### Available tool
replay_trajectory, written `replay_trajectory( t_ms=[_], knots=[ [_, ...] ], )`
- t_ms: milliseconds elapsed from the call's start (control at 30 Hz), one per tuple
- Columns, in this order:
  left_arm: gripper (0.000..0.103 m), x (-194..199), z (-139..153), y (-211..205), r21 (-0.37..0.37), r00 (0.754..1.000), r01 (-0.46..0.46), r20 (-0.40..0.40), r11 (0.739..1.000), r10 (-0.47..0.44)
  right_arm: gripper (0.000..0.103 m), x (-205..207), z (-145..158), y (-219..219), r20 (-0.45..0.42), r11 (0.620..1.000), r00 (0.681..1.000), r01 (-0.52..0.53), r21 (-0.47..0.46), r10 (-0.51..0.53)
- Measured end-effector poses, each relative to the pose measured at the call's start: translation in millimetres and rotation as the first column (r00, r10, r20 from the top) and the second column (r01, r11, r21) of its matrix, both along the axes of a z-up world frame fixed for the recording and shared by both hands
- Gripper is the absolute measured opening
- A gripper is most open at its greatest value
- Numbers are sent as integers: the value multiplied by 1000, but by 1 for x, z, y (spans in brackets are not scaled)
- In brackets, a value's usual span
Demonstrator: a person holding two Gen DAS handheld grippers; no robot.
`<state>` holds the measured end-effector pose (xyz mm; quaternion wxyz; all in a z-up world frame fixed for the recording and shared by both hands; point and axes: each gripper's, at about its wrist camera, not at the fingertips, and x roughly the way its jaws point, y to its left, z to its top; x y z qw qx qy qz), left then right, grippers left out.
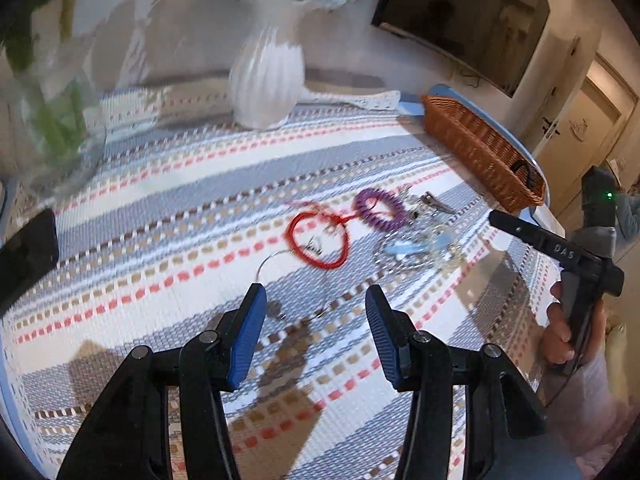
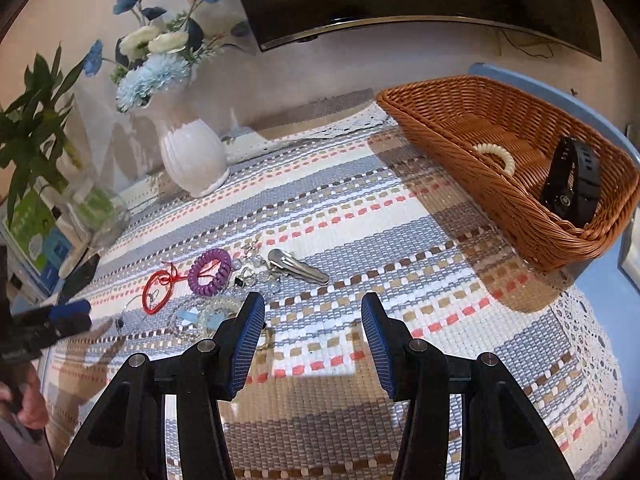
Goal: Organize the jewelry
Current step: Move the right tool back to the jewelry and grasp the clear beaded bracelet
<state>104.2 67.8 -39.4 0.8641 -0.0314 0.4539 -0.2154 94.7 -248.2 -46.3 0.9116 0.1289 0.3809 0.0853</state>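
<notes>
Jewelry: I see a red cord loop (image 1: 318,240) and purple coil (image 1: 380,209); only my right view shows the wicker basket's (image 2: 460,148) watch (image 2: 572,184). Both fingers half-open, empty.

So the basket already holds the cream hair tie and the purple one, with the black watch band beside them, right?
Not quite. The purple hair tie lies on the tablecloth, as the right wrist view shows. The basket holds only the cream hair tie and the black watch band.

- Red cord bracelet (image 2: 159,288), purple spiral coil (image 2: 209,271) and silver hair clip (image 2: 297,267) lie clustered, left of centre.
- Cream coil (image 2: 495,157) and black band (image 2: 573,179) sit inside the wicker basket (image 2: 448,148), upper right.
</notes>
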Motion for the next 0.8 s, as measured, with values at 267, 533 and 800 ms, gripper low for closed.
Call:
replay_trajectory(
  t_ms=[267, 533, 800],
  knots=[
    [52, 9, -20, 13, -24, 997, -60, -39, 998, 59, 52, 4, -2, 14, -43, 998, 997, -63, -9, 62],
    [51, 12, -35, 13, -19, 996, -80, -31, 997, 79, 48, 21, -10, 53, -121, 986, 987, -121, -116, 107],
    [34, 10, -35, 2, 92, 994, -112, 6, 989, 112, 32, 32, -18, 72, -128, 968, 986, -133, -212, 107]
  ],
)
